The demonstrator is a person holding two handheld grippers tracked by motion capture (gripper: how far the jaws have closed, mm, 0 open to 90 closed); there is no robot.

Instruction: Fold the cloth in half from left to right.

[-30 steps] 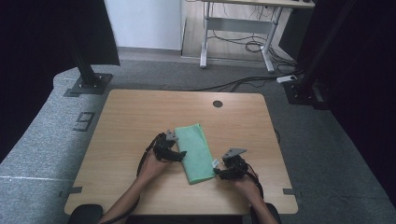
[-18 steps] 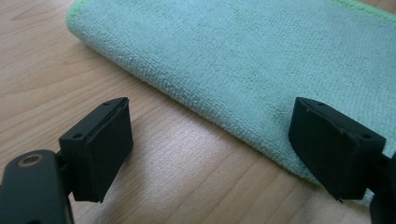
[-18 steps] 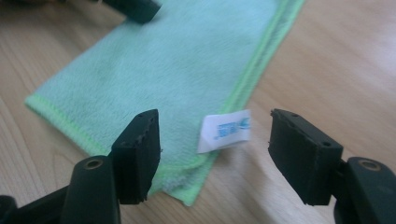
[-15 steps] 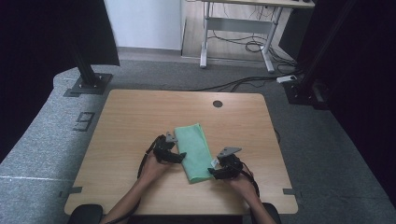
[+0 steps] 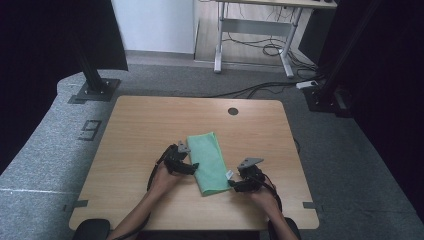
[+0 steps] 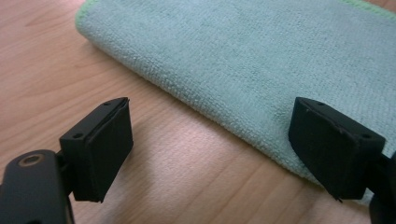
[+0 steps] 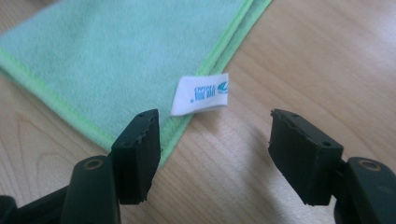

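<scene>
At table centre: folded green cloth (image 5: 208,161), both grippers beside it.
Left gripper (image 6: 210,144) wide; right gripper (image 7: 215,147) just widened, holding nothing: pinch corner beside label (image 7: 200,94).

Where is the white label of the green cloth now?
In the high view, the white label sticks out at the green cloth's near right edge, just before the right gripper.
</scene>
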